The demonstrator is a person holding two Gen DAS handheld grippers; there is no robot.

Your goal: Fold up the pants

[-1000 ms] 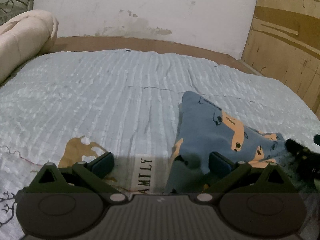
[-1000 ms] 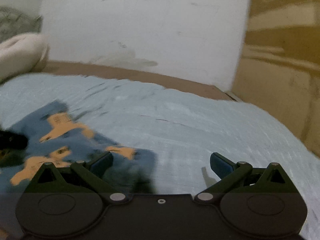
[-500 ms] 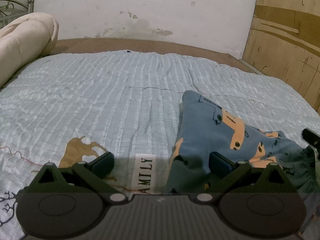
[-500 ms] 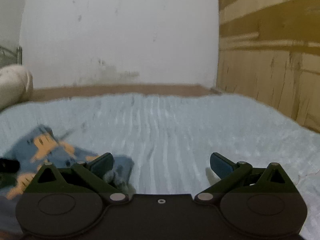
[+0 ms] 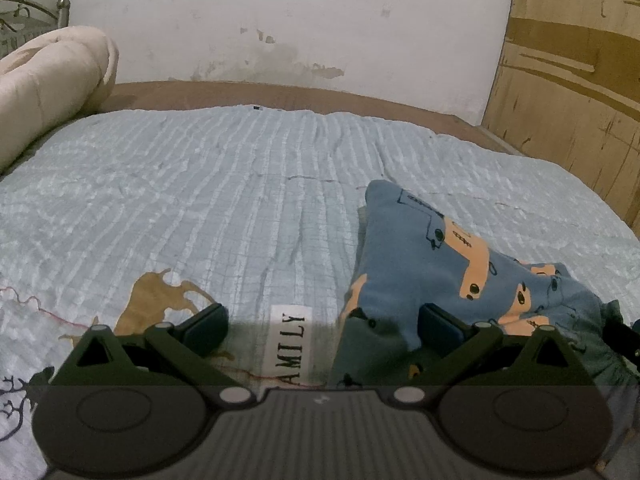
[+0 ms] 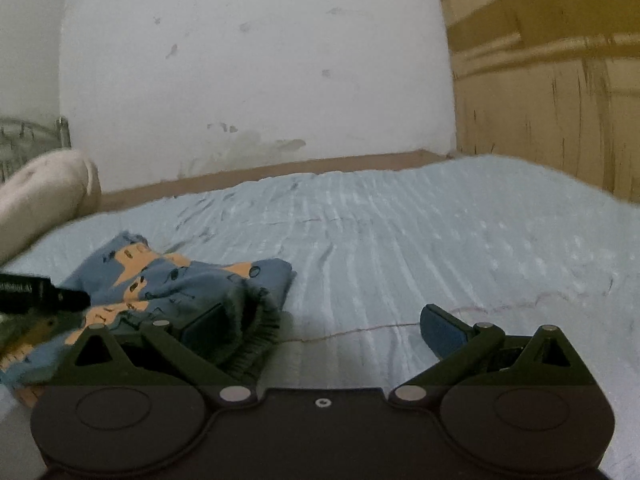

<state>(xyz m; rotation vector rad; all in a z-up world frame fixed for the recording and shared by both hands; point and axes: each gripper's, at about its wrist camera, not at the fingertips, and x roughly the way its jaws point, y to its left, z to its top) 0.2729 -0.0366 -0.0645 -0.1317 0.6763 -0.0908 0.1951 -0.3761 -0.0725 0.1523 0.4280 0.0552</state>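
Pants (image 5: 432,264) are lying bunched on the light blue bedspread (image 5: 240,200), blue with orange truck print, grey ribbed waistband (image 6: 248,336) gaping toward the right gripper (image 6: 324,320). Left gripper (image 5: 322,320) is hovering at the garment's left edge, fingers spread wide, gripping nothing; its right finger (image 5: 440,326) is sitting over the cloth. Right gripper is likewise standing wide open and empty, left finger (image 6: 204,320) just at the waistband. Rolled cream duvet (image 5: 48,88) is resting well apart at the headboard end.

Risk, as judged: closing here may be catching a single layer of the waistband, dragging the heap instead of spreading it.

Against a second ago: right view is sitting higher and steadier, waistband now showing; left view barely changing.
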